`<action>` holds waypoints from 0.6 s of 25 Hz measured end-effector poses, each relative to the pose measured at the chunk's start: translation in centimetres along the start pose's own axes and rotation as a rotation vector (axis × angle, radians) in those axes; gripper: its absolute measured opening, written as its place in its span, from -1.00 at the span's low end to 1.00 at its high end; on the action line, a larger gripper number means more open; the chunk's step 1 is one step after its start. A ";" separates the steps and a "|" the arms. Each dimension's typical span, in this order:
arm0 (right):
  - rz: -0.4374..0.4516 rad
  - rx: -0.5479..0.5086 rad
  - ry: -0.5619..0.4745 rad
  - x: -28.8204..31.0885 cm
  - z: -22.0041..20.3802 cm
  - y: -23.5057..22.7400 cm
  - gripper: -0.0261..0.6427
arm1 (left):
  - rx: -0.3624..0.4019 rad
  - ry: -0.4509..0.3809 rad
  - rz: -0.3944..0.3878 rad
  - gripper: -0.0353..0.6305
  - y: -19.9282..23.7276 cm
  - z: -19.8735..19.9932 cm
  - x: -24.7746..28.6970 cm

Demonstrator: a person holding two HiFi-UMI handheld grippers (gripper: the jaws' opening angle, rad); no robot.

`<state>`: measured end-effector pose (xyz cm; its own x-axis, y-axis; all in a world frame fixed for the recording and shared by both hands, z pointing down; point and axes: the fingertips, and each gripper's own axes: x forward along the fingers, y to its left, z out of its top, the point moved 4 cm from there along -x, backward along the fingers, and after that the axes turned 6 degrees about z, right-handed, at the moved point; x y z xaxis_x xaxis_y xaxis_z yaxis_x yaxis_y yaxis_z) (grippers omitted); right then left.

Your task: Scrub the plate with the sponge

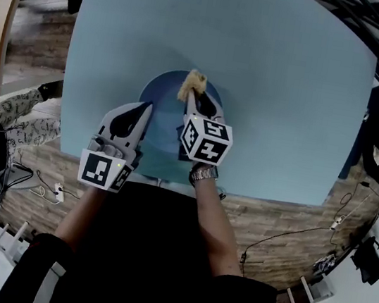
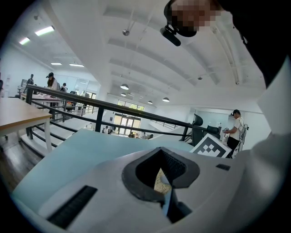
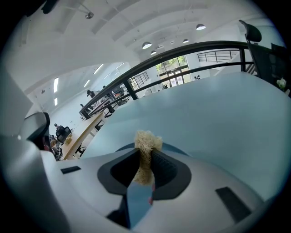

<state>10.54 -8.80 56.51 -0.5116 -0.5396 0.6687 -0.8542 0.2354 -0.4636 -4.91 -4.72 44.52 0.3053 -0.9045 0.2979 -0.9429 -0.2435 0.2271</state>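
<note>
Pinching the tan, fibrous sponge [image 1: 193,85] between nearly closed jaws, the right gripper [image 1: 193,96] holds it with the tuft sticking out past the tips, over the far rim of the blue plate [image 1: 165,101]. The plate lies flat on the light blue table [image 1: 291,92], near the person's edge of it. At the plate's left rim sits the left gripper [image 1: 146,108]. Its jaws are drawn in to a narrow slit with a thin blue edge of the plate in it, so it seems to be clamping the rim to steady the dish. Scrubbing looks to be the step in hand, though whether the sponge is touching the plate cannot be told. Next, the sponge needs pressing down and sweeping across the plate while the left side keeps the plate from sliding.
</note>
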 end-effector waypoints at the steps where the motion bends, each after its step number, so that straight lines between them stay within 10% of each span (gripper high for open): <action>1: -0.006 0.005 -0.002 -0.2 -0.1 -0.2 -0.70 | 0.003 0.004 0.000 -0.89 0.0 -0.1 -0.1; 15: -0.091 0.045 -0.004 -2.8 -1.3 -2.8 -0.70 | 0.008 -0.007 -0.010 -0.89 -0.2 -0.4 -0.2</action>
<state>14.23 -6.94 56.67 -0.4312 -0.5603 0.7072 -0.8923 0.1489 -0.4262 -4.71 -4.35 44.75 0.3139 -0.9043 0.2894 -0.9409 -0.2554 0.2224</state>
